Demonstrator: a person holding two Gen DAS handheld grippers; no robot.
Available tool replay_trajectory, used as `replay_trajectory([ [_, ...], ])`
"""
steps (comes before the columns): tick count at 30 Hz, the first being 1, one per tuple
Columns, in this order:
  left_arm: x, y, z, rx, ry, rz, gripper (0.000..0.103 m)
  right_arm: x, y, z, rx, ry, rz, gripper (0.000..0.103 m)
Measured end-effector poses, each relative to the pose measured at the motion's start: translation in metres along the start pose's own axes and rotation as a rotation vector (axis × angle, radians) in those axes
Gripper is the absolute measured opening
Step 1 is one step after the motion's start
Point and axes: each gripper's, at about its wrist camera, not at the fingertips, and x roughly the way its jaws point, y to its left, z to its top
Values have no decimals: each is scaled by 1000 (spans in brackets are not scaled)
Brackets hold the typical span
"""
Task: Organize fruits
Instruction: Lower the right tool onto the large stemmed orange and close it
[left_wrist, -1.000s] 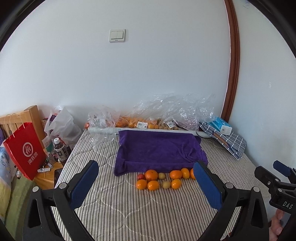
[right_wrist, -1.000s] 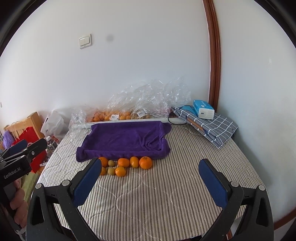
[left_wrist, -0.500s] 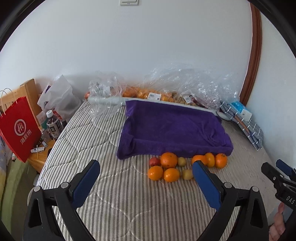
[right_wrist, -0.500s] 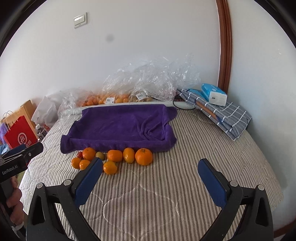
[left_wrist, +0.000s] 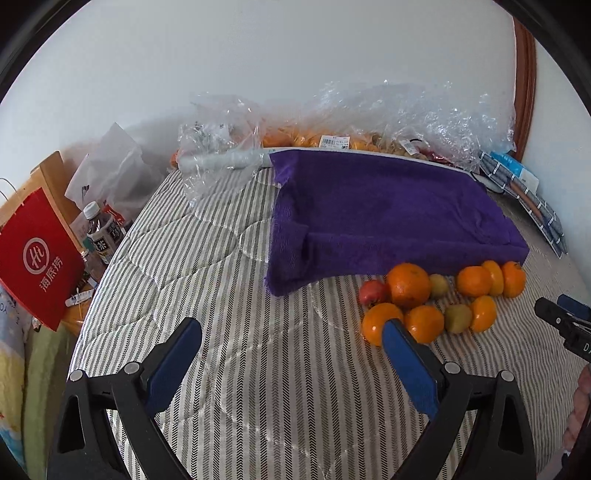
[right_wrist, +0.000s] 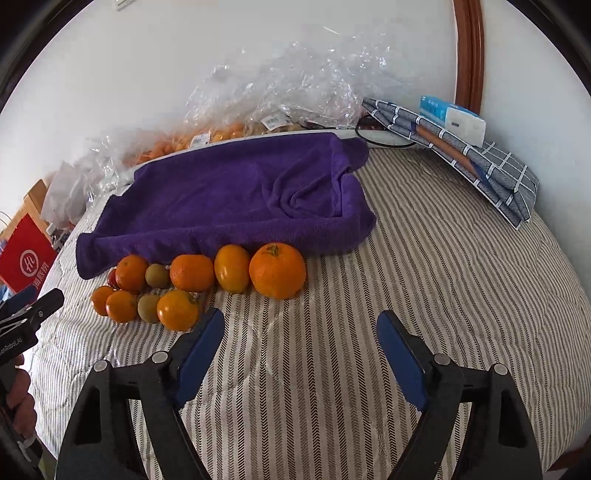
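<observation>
Both tongs empty, jaws spread wide. Left tongs (left_wrist: 291, 350) hover low over the striped bed cover (left_wrist: 221, 332), their right pad just in front of the leftmost orange. Right tongs (right_wrist: 301, 343) hover over bare cover, in front of and to the right of the fruit.

Fruit cluster (right_wrist: 184, 284) lies in two loose rows on the bed, against the front edge of the purple towel (right_wrist: 240, 192): oranges and tangerines, two small greenish-brown fruits, one small red fruit (left_wrist: 373, 291) at the left end. Largest orange (right_wrist: 277, 270), stem up, sits at the right end, nearest the right tongs. The towel looks draped over a shallow tray; judged to be the destination, not confirmed.

Step in hand (judgement): first pick not yet made. Advice:
- Start with the end fruit; it has free space on one side.
- Straddle it at its widest line and close gently.
- The fruits touch one another; enter from above so neighbours do not roll.
- The soft bedding gives; do not press down.
</observation>
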Motion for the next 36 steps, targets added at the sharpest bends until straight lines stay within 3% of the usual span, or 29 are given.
replay_trajectory([
  [3,10,3,-3,2,20,-12,99,11,1,0,-14,20,-6,78],
  [14,30,7,-14,6,58,-61,95,34,10,-6,-63,35,-47,73],
  [17,32,7,-15,4,44,-48,93,37,12,-8,-93,38,-54,66],
  [22,40,8,-16,-9,72,-52,92,40,8,-5,-70,41,-52,65],
  [26,43,11,-17,-33,87,-51,82,42,8,-2,-57,48,-53,65],
  [36,44,11,-17,-27,91,-46,82,47,11,3,-68,53,-49,64],
])
